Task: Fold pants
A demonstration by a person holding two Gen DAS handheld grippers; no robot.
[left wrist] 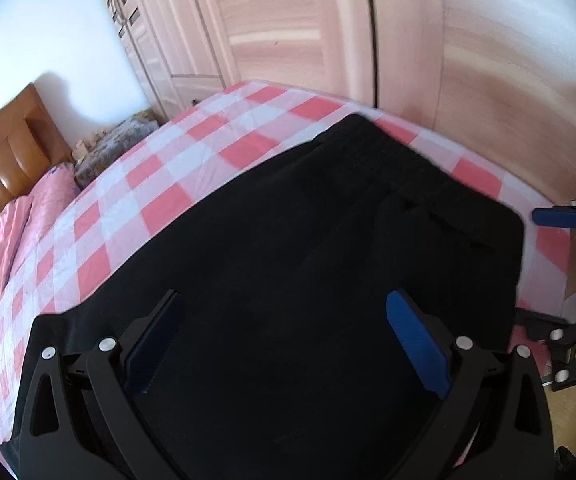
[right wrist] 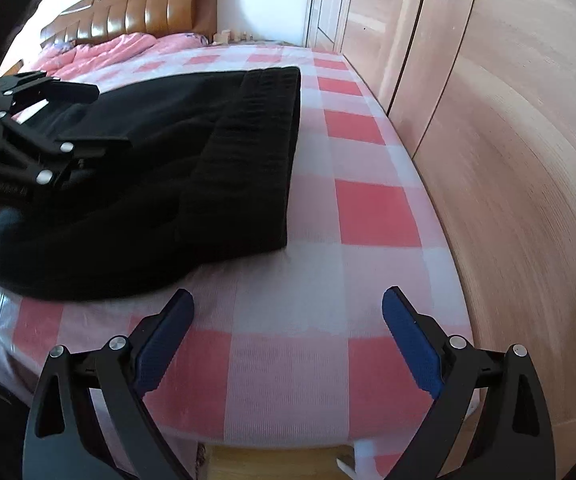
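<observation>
The pants (right wrist: 176, 184) are laid flat on the checked bedsheet (right wrist: 367, 216), with the ribbed waistband (right wrist: 256, 152) turned toward the wardrobe (right wrist: 507, 160) and the long axis running across the bed. The left gripper (left wrist: 284, 340) is held wide open above the dark cloth; the right gripper (right wrist: 288, 340) is spread wide over bare sheet, nothing being held.

The pants (right wrist: 192, 168) are soft, dull black cloth with a ribbed band. The checked sheet (right wrist: 288, 360) is thin cloth. The headboard (right wrist: 144, 12) is shiny. The wardrobe (right wrist: 507, 160) is smooth pale wood.
</observation>
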